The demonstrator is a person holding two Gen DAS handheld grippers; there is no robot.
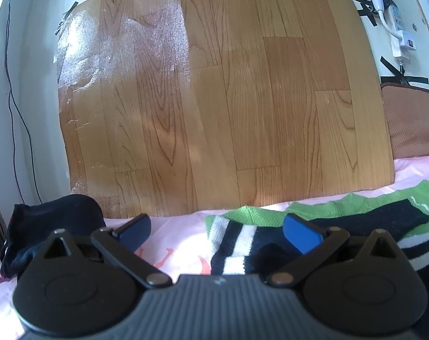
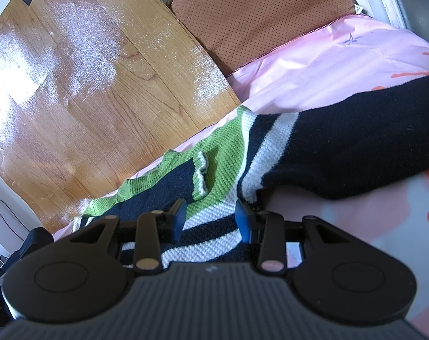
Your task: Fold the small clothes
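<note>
Striped knit sweater (image 2: 214,170) lies spread on the pink bedsheet (image 2: 313,56) beside the wooden board (image 2: 87,85), ready for folding. Left tool (image 1: 218,231) gapes empty; right tool (image 2: 211,218) hovers unclenched over its hem.

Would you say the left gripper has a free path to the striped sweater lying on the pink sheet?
Probably yes: the left gripper is open, and the striped sweater lies just ahead and to its right on the pink sheet, with nothing between them.
</note>
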